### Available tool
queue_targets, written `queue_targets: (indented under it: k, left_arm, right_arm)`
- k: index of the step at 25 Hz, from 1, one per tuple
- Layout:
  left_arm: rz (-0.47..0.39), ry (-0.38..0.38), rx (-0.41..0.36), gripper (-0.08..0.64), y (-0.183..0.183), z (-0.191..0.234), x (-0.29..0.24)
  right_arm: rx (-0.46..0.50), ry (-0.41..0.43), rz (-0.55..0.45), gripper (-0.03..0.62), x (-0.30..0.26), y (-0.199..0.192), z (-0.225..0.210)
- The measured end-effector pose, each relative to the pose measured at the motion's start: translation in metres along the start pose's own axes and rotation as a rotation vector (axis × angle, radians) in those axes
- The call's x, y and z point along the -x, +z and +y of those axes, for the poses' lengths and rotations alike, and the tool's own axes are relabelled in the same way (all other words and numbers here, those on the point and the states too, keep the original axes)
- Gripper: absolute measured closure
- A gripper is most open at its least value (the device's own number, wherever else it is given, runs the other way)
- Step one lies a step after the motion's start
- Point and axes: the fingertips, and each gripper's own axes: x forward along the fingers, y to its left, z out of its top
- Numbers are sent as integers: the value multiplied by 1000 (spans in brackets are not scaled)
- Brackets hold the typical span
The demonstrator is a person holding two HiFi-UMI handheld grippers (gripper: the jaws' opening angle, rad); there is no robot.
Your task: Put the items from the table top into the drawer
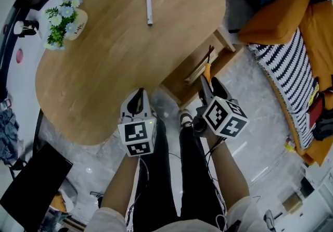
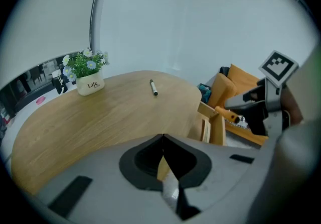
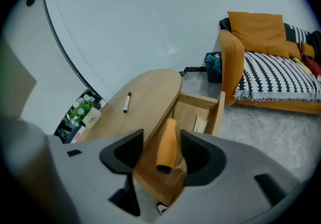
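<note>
Grey glossy floor and a pale wall around an oval wooden table [image 1: 104, 69], w/ an orange sofa [image 1: 291, 59] and its black-and-white striped cushion off to the right in the head view. Table has a drawer [image 1: 229, 41] pulled out on its sofa side; a pale flat piece [image 3: 199, 124] lies inside. On the tabletop, 2 things: a marker [image 1: 149, 7] w/ white barrel and dark cap, lying flat near the far middle, and a small pot of flowers [image 1: 67, 23] upright at the far left edge, well apart from the marker. Person's legs in black trousers [image 1: 166, 174] stand at the near edge, btwn table and drawer corner. Left gripper [image 1: 138, 98] sits at the table's near rim, angled down; in its own view the tongs [image 2: 163, 140] are together at the tips, nothing btwn them. Right gripper [image 1: 204, 84] is beside the open drawer's near corner, also angled down. Its jaws [image 3: 163, 135] stand apart w/ an orange stick-shaped item [image 3: 168, 142] btwn them, dark end toward the camera; a gap shows on the left-pad side and a thin one on the right, so the pads aren't clamping it. Drawer wood shows right behind the orange item, which also shows in the head view [image 1: 207, 72] at the drawer's near edge.
</note>
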Motion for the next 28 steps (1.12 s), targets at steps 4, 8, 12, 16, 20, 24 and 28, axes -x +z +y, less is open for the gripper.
queue_targets:
  k: [4, 8, 12, 16, 20, 24, 28]
  left_arm:
    - [10, 11, 4, 551, -2, 7, -2]
    - [26, 20, 40, 551, -8, 14, -1]
    - [38, 34, 62, 551, -14, 24, 1]
    - [32, 49, 83, 551, -13, 34, 1]
    - [26, 61, 102, 551, -10, 46, 0]
    - [21, 86, 103, 551, -10, 64, -1]
    - [8, 98, 113, 551, -2, 83, -6]
  right_arm:
    - [29, 10, -18, 337, -4, 6, 7]
    - [60, -2, 6, 354, -9, 3, 9]
    - [73, -6, 19, 365, -13, 2, 14]
    - [101, 4, 27, 368, -21, 5, 27]
    - [128, 16, 41, 370, -31, 7, 40]
    - [162, 30, 52, 371, -42, 9, 57]
    - [209, 44, 63, 371, -60, 12, 76]
